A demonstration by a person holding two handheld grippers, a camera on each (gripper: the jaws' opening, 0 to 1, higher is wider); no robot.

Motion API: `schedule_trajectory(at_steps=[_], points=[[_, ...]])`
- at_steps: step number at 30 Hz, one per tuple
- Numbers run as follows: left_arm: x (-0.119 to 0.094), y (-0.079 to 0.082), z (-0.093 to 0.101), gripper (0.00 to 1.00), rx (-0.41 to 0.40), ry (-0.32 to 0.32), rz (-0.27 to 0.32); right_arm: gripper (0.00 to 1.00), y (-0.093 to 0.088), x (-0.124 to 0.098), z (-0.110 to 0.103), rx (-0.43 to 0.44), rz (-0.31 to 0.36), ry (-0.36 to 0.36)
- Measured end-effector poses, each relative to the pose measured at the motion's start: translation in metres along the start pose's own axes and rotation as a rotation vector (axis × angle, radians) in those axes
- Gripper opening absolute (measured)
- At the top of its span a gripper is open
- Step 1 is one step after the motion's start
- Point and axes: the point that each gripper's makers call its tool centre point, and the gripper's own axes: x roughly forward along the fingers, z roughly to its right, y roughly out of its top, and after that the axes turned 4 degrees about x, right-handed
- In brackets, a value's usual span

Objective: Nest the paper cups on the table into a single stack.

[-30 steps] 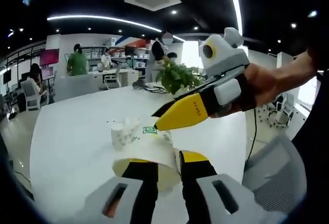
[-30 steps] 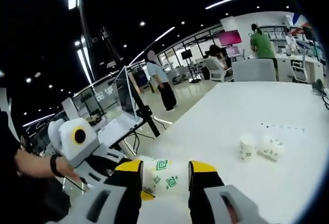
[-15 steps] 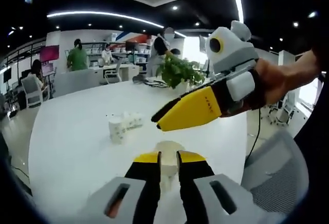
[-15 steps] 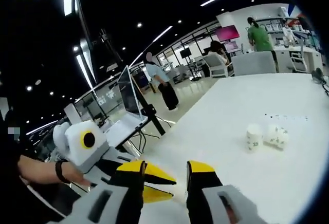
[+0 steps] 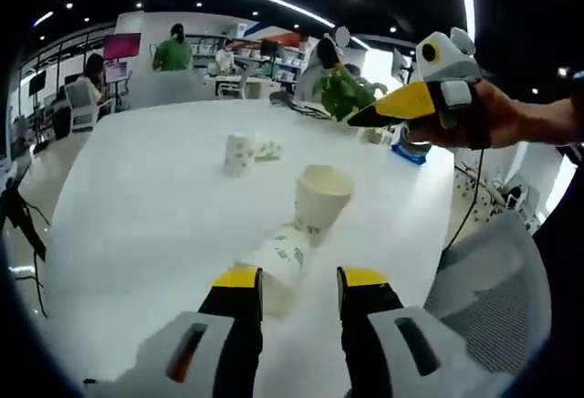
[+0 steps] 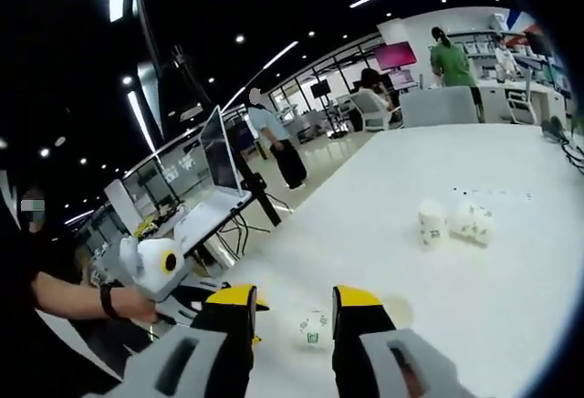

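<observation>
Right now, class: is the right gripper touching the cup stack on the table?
Apart. In the left gripper view the right gripper hangs high above the table, with open tabletop between it and the cup stack lying near the left gripper.

nested cups [image 5: 306,220] on the table [image 5: 137,225] just ahead of the left claw [image 5: 297,279], two cups [image 5: 248,151] farther back
</observation>
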Motion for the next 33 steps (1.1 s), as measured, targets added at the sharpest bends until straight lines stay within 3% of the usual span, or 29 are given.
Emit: schedule_trajectory(at_steps=[6,10,13,18,24,26,28,32,33], points=[[0.008,-0.004,-0.002,0.34,-0.057,0.018,0.001,0.31,-0.006,-0.003,-0.005,0.003,-0.001,-0.001],[0.021,-0.010,-0.015,0.34,-0.104,0.016,0.014,0.32,-0.009,-0.010,-0.007,0.006,0.010,-0.005],[0.029,-0.013,-0.005,0.34,-0.135,0.004,0.006,0.32,-0.010,-0.013,-0.005,0.020,0.017,-0.009],[0.045,-0.025,-0.004,0.34,-0.190,-0.020,0.009,0.32,-0.014,-0.020,-0.001,0.041,0.027,-0.019],[0.057,-0.027,0.002,0.34,-0.252,-0.041,0.033,0.32,-0.018,-0.026,-0.001,0.055,0.034,-0.026],[0.055,-0.021,0.014,0.34,-0.269,-0.049,0.045,0.33,-0.021,-0.026,-0.001,0.050,0.029,-0.032],[0.066,-0.022,0.005,0.33,-0.278,-0.048,0.049,0.35,-0.022,-0.026,0.000,0.045,0.025,-0.038],[0.077,-0.020,0.005,0.32,-0.294,-0.057,0.057,0.44,-0.026,-0.027,0.003,0.021,0.015,-0.047],[0.071,-0.014,0.018,0.32,-0.298,-0.058,0.061,0.49,-0.026,-0.027,0.003,0.011,0.011,-0.047]])
